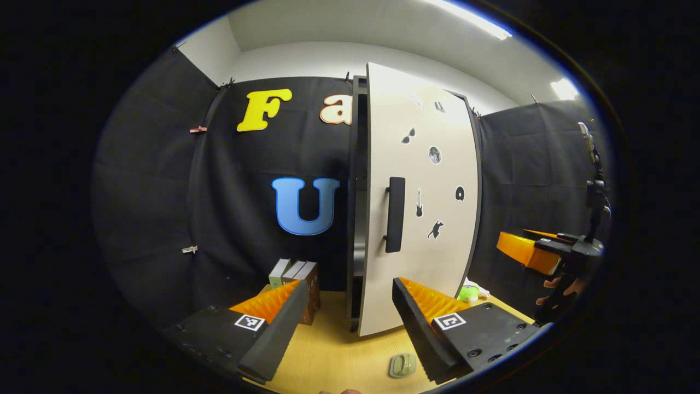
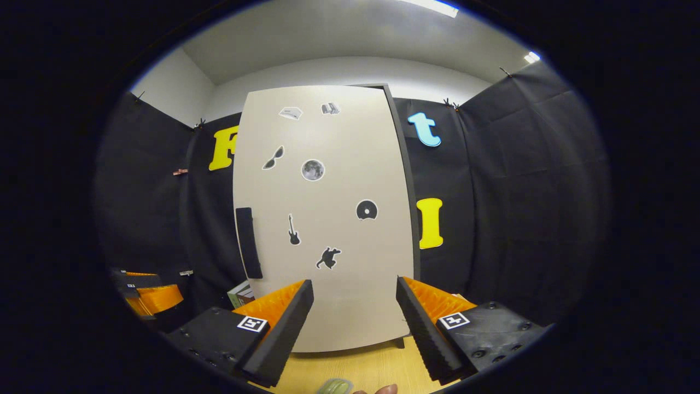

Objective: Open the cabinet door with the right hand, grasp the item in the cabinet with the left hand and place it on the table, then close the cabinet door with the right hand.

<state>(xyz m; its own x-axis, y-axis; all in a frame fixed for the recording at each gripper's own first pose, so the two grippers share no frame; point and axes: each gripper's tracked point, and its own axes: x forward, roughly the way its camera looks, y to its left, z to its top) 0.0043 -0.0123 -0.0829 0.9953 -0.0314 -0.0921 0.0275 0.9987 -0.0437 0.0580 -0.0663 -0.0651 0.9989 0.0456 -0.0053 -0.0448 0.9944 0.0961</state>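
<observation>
Facing the right hand-held gripper (image 2: 354, 328), the cabinet door (image 2: 328, 219) stands apart.

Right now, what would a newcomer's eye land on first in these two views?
The tall white sticker-dotted cabinet door with its black bar handle, standing slightly ajar at centre. On the wooden table, a small pale green oval item lies near the left tool, whose jaws are open.

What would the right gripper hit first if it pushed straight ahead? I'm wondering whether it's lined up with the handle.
Probably the cabinet door's plain front panel, low down. The handle sits well left of the right gripper, whose fingers are open. Depth is unclear.
</observation>
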